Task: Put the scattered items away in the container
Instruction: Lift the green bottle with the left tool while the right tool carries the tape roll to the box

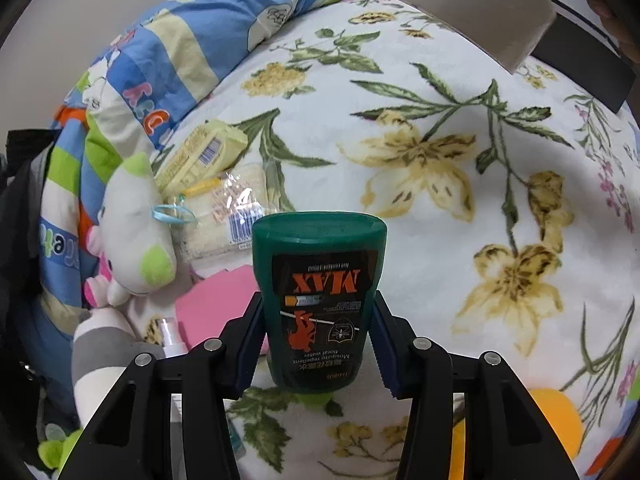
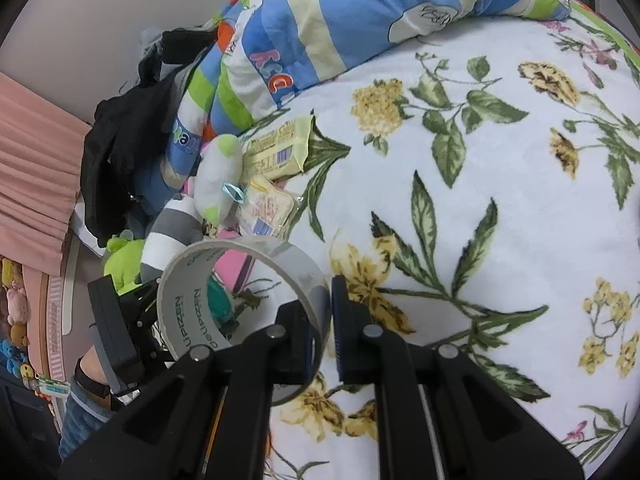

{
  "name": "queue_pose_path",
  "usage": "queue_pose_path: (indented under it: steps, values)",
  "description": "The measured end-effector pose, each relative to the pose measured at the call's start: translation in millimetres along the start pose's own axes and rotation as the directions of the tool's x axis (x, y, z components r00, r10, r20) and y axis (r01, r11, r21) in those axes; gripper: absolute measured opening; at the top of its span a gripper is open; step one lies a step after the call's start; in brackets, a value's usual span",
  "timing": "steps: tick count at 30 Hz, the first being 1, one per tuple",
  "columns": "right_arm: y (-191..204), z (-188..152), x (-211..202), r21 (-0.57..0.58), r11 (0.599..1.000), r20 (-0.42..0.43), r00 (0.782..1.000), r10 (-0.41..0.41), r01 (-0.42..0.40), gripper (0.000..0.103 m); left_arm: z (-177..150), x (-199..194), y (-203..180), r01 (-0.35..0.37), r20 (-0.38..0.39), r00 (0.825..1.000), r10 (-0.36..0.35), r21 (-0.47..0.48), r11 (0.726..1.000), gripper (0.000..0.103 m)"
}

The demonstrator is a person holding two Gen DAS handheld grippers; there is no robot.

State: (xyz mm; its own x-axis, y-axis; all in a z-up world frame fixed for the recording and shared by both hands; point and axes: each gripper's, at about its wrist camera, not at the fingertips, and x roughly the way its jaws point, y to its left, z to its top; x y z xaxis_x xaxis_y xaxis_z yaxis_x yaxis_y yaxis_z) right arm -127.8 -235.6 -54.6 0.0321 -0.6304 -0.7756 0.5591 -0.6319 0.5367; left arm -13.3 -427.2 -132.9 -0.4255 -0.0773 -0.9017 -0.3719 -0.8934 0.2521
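My left gripper (image 1: 317, 300) is shut on a dark green "MAX" mosquito-repellent bottle (image 1: 320, 248), its pads pressing both sides. The bottle hangs cap-end toward me above the floral blanket (image 1: 440, 240). My right gripper (image 2: 326, 308) is shut on the wall of a grey tape roll (image 2: 188, 312), one finger inside the ring and one outside. The roll is lifted off the blanket (image 2: 500, 220). Its grey band also shows at the top right of the left wrist view as the tape roll (image 1: 480, 4). Through the ring I glimpse the green bottle (image 2: 218, 300). No container is in view.
Along the left lie a yellow snack packet (image 1: 200, 156), a clear cracker packet (image 1: 224, 216), a white-and-green plush (image 1: 136, 232), a pink pad (image 1: 216, 300) and a small spray bottle (image 1: 172, 340). A striped quilt (image 1: 192, 40) is bunched behind them. An orange object (image 1: 556, 416) sits lower right.
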Motion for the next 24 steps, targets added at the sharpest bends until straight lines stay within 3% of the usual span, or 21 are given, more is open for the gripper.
queue_pose_path:
  steps: [17, 24]
  values:
    - [-2.0, -3.0, -72.1, 0.0, 1.0, 0.077, 0.997, 0.009, -0.009, 0.011, 27.5, -61.1, -18.3, -0.042, 0.071, 0.997, 0.041, 0.007, 0.999, 0.05]
    - [-24.6, -10.3, -126.3, 0.021, 1.0, 0.134, 0.991, -0.004, 0.002, 0.011, 68.4, -97.5, -45.4, -0.061, 0.126, 0.991, 0.053, 0.055, 0.997, 0.05]
